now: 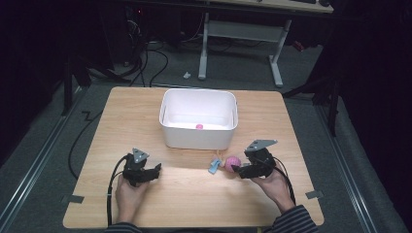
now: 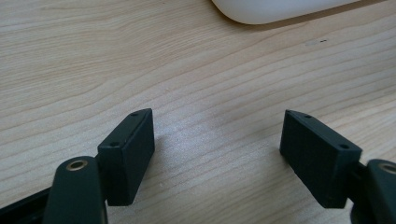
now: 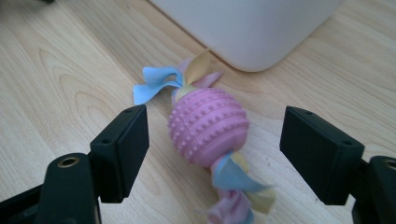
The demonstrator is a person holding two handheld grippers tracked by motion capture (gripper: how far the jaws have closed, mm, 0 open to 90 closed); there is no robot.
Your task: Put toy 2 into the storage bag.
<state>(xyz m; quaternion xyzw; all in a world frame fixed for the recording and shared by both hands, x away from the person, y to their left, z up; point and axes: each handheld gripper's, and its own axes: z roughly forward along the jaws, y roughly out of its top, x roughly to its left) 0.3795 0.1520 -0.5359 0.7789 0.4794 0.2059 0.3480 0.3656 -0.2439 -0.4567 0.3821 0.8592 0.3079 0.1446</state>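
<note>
Wood table | right gripper jaws flank pink ball | bin

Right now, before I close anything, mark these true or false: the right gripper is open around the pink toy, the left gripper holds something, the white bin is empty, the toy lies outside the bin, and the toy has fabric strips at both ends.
1. The right gripper is open with the pink nubbed ball toy between its jaws: true.
2. The left gripper holds something: false; its jaws are apart over bare table.
3. The white bin is empty: false; a small pink object lies inside.
4. The toy lies on the table outside the bin: true.
5. Fabric strips show at both ends: true.
</note>
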